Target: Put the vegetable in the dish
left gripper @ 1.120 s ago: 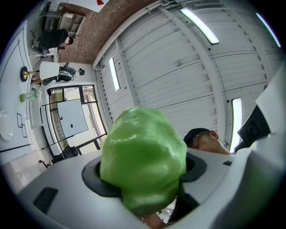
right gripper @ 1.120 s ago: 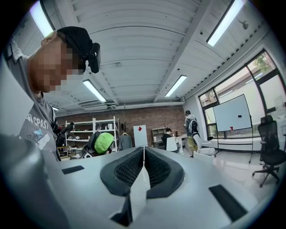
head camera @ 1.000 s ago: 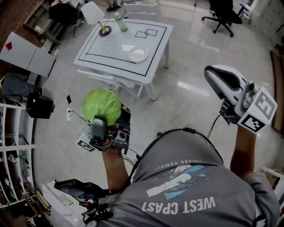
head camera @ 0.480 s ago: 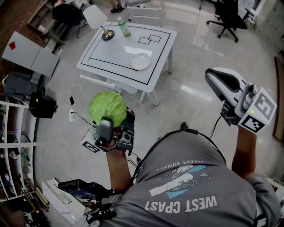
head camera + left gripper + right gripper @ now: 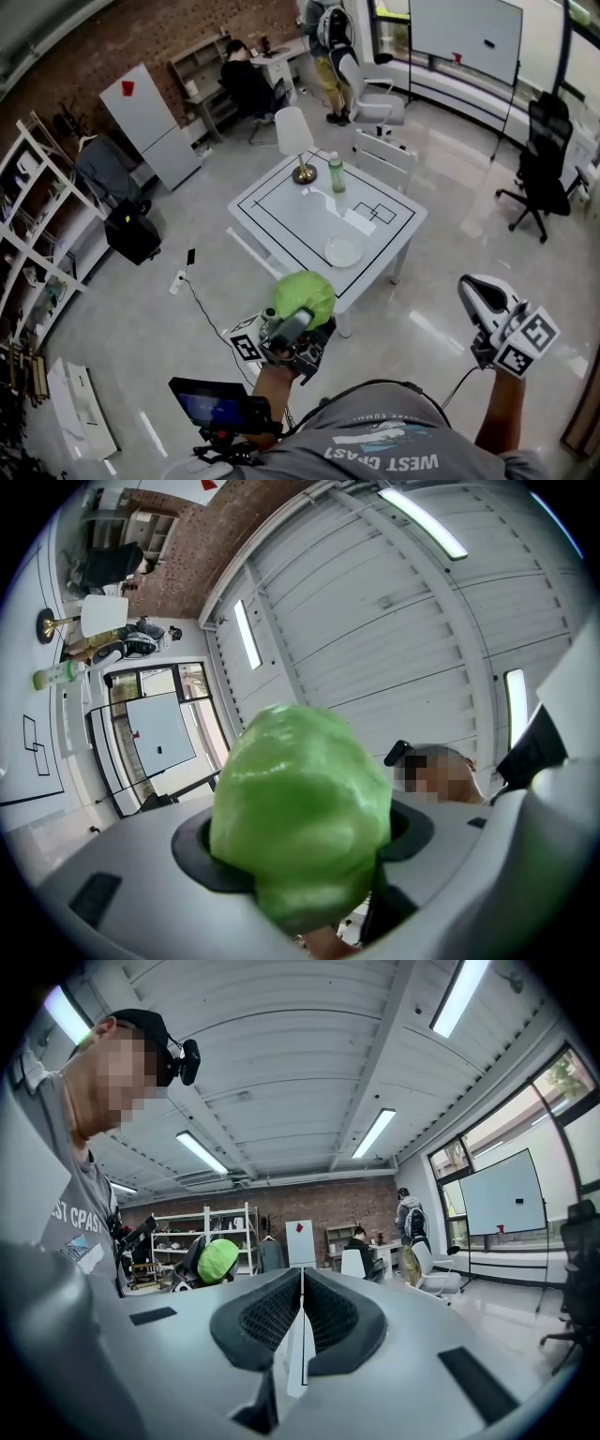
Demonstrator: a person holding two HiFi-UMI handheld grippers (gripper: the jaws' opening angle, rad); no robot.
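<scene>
A green cabbage (image 5: 304, 293) sits between the jaws of my left gripper (image 5: 298, 314), which is shut on it and held up in front of the person's chest. In the left gripper view the cabbage (image 5: 300, 827) fills the gap between the two pads. A white dish (image 5: 343, 250) lies on the white table (image 5: 281, 211), beyond the cabbage, near the table's near right edge. My right gripper (image 5: 480, 291) is raised at the right, shut with nothing in it; its pads (image 5: 302, 1321) meet in the right gripper view, where the cabbage (image 5: 217, 1260) shows small at the left.
On the table stand a green bottle (image 5: 337, 172) and a gold lamp base (image 5: 303, 174), with black lines taped on the top. White chairs (image 5: 377, 111) stand behind it, shelves (image 5: 37, 225) at the left, an office chair (image 5: 539, 178) at the right. People stand and sit at the back wall.
The head view has tilted up, so the table, dish and room now lie further ahead. The left gripper still holds the cabbage, now nearer the middle of the view. The right gripper sits lower right.
</scene>
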